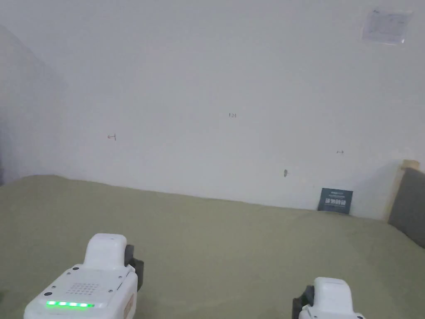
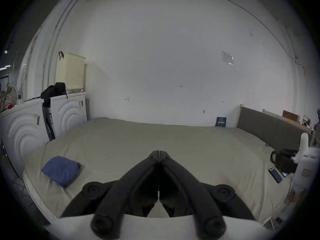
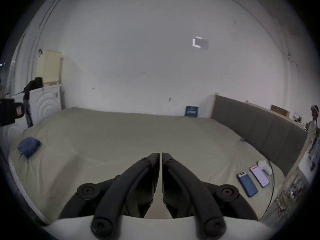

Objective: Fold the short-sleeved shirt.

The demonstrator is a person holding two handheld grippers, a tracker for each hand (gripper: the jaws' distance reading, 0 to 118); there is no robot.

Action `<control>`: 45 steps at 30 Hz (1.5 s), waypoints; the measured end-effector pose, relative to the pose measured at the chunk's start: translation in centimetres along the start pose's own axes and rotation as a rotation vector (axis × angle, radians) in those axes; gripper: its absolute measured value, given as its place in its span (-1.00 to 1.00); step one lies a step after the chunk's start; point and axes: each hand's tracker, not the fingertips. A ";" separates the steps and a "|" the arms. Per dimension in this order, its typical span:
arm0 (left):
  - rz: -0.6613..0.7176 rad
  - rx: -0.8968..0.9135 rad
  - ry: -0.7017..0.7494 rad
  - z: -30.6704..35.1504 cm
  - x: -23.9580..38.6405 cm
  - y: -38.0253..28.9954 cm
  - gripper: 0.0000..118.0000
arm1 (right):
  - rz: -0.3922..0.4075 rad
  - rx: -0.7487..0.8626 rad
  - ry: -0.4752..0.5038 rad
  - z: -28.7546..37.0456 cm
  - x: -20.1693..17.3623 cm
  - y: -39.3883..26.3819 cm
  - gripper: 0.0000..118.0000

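A blue shirt, folded into a small bundle, lies near the left corner of the bed, which has an olive sheet; the same bundle lies far to the left in the right gripper view. My left gripper hovers over the middle of the sheet, jaws pressed together and empty. My right gripper is held level beside it, jaws closed with nothing between them. Their white housings rise at the bottom of the head view. Neither gripper touches the shirt.
Two phones lie on the bed's right side by the grey headboard. White cabinets with a cream basket stand left. A dark card leans on the wall. A person stands far right.
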 end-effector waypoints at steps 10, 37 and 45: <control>0.005 -0.014 -0.011 -0.1 -0.4 0.1 -0.84 | 0.034 0.109 -0.002 0.6 1.8 1.6 -0.73; 0.004 0.036 0.032 0.1 -0.4 -0.1 1.00 | -0.046 0.104 0.038 1.0 2.5 1.1 1.00; -0.012 0.019 0.030 0.0 -0.4 -0.3 1.00 | -0.056 0.105 0.042 1.0 2.6 1.2 1.00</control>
